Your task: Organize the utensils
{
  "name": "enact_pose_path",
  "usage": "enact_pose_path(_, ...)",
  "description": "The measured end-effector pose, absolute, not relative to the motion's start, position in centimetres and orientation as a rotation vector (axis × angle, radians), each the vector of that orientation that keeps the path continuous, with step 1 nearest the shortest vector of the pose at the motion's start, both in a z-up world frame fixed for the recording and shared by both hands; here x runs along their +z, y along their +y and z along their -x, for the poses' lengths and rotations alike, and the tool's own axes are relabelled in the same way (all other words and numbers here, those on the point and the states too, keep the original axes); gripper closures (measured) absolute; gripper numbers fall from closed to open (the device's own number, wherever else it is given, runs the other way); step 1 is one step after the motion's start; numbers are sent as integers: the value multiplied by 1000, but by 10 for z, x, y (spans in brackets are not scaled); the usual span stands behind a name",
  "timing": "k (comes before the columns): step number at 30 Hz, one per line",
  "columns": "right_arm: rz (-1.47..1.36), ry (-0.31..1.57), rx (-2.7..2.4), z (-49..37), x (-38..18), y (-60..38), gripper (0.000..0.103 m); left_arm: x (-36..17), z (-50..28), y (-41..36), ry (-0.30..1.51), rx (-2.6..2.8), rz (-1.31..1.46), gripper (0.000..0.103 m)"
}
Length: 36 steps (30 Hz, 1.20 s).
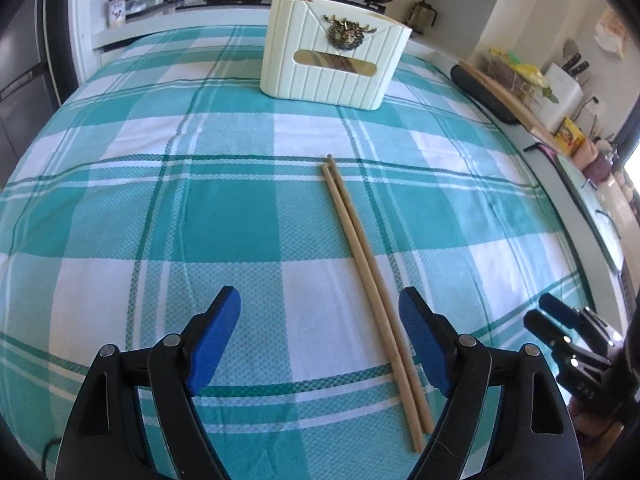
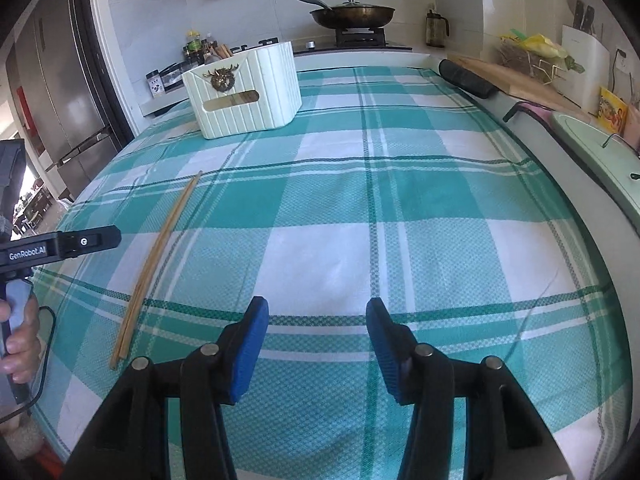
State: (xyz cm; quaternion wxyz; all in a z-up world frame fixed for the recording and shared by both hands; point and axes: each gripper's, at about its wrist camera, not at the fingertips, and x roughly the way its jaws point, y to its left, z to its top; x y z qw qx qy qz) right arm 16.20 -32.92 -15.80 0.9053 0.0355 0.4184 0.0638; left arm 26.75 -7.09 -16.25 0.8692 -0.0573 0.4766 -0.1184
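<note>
A pair of wooden chopsticks (image 1: 360,248) lies side by side on the teal checked tablecloth (image 1: 160,200). Behind them stands a cream ribbed utensil holder (image 1: 336,68) with a brass deer emblem; more chopsticks and a spoon stick out of it. My left gripper (image 1: 320,300) is open just above the cloth, and the chopsticks' near ends run between its blue pads, close to the right pad (image 1: 420,332), untouched. My right gripper (image 2: 317,308) is open over bare cloth, holding nothing. In the right wrist view the chopsticks (image 2: 160,256) lie to its left and the holder (image 2: 244,88) is far left.
A stove with a lidded pan (image 2: 352,14) stands behind the table. A black roll (image 2: 466,76), a cutting board (image 2: 516,80), a knife block (image 2: 584,68) and a pale green tray (image 2: 592,152) line the right side. A fridge (image 2: 60,92) is at the left.
</note>
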Motion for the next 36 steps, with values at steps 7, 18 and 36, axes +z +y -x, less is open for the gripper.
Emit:
enact_pose_path(7, -68, 855, 132, -160, -159, -328, 51, -182, -269, -87, 1008, -172, 18, 17)
enact_pose_path(18, -32, 851, 126, -159, -160, -325, 51, -184, -277, -85, 1002, -139, 10, 13)
enact_pose_path(36, -7, 859, 312, -169, -142, -275, 51, -181, -269, -69, 985, -171, -32, 93)
